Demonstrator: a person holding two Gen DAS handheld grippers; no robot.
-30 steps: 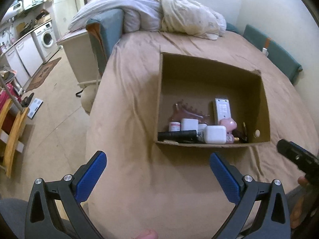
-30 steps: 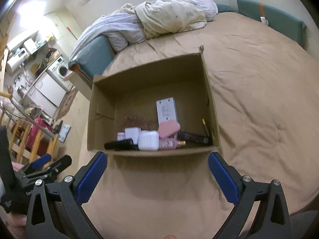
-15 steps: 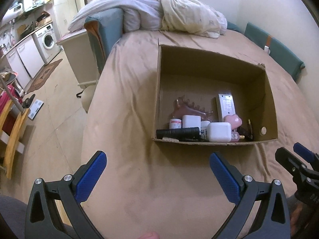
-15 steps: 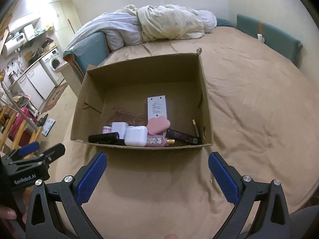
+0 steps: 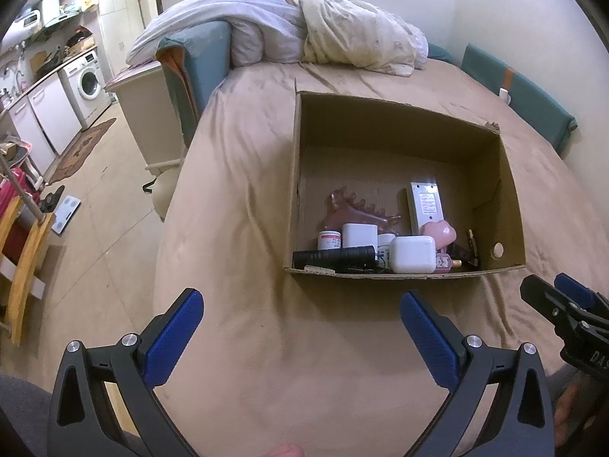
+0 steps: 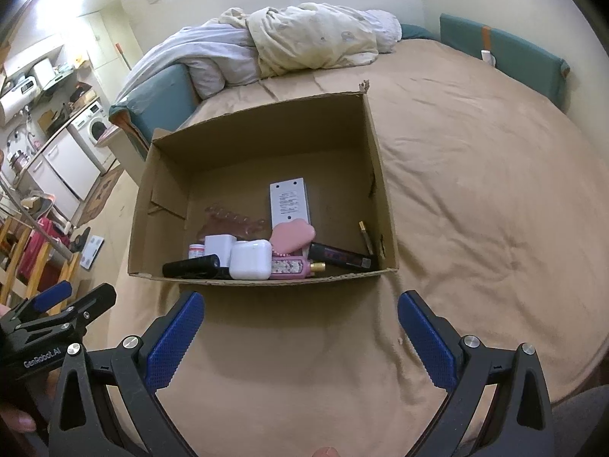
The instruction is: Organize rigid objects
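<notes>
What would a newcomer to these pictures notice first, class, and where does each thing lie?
An open cardboard box sits on the tan bed, its small items, among them a white case, huddled against its near wall. Both the left gripper and right gripper hover open before it.

So there's a bed point(image 6: 475, 198) with a tan sheet, a cardboard box point(image 6: 384, 205) sitting on it near the middle, and crumpled bedding point(image 6: 304, 42) piled at the far end.
</notes>
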